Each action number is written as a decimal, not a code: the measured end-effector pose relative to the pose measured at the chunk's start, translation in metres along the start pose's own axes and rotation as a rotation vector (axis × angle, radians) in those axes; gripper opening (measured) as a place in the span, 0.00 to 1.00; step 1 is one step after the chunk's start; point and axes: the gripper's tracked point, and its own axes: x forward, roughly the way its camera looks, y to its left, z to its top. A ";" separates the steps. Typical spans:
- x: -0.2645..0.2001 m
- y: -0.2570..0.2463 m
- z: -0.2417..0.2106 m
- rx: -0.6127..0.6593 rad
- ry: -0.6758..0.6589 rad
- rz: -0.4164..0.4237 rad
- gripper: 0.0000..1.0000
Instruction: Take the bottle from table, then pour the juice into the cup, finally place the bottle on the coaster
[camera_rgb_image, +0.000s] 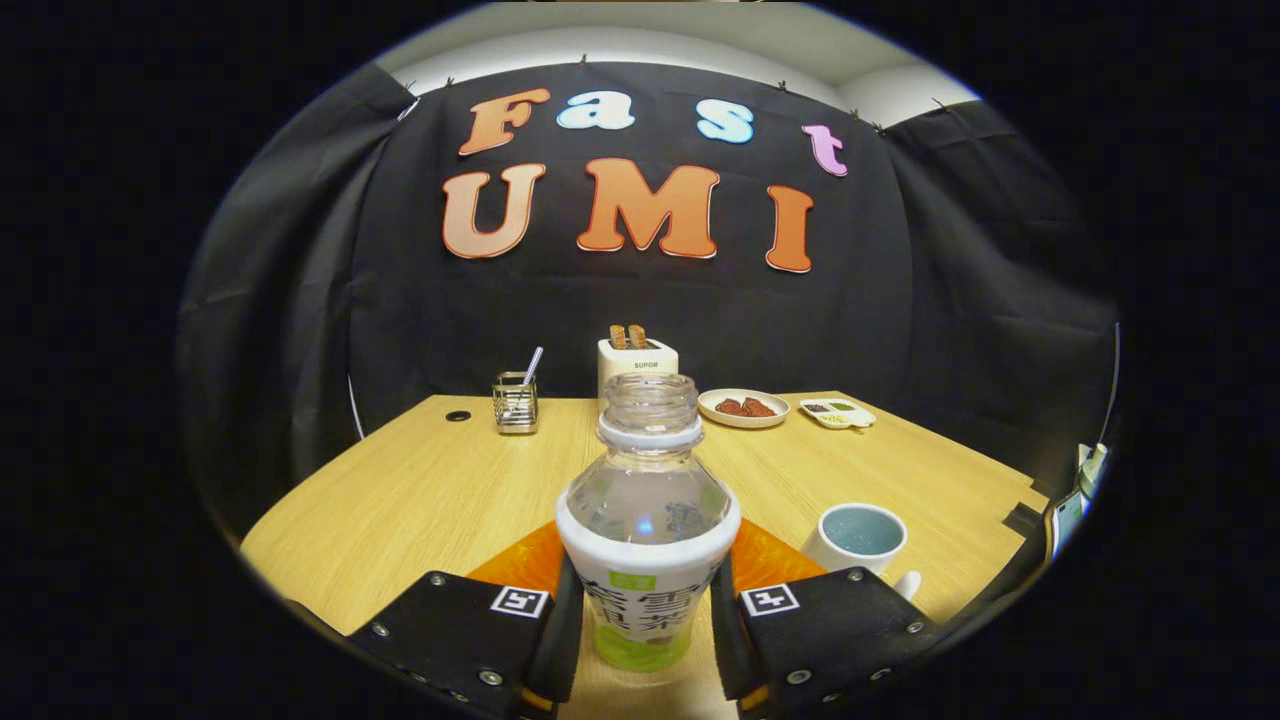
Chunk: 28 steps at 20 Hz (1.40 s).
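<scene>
The tool (645, 625) was clamped on the bottle (648, 530): both black fingers (560, 625) pressed against the sides of its white-and-green label, one on each flank. The bottle stood upright between them, uncapped, its clear neck and open mouth rising toward the booth wall. Whether any juice remained inside could not be told; the clear upper part looked see-through.

Directly behind the bottle, showing on both sides of it, lay the orange coaster (520, 560) on the desk (420, 490). Whether the bottle's base touched the coaster or the desk was hidden by the fingers. To the right of the fingers, near the bottle, stood the cup (860, 540), white outside and pale blue inside, upright.

Well beyond, along the far edge of the desk, sat a wire holder (515, 402) with a straw, a white toaster (637, 362) with two slices sticking up, a plate (743, 408) of dark food, and a small tray (838, 412).
</scene>
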 end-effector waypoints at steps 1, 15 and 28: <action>-0.002 0.003 0.004 0.045 -0.006 0.009 0.56; 0.004 0.021 0.045 0.860 -0.040 0.098 0.55; 0.037 -0.029 0.064 1.348 -0.092 0.059 0.55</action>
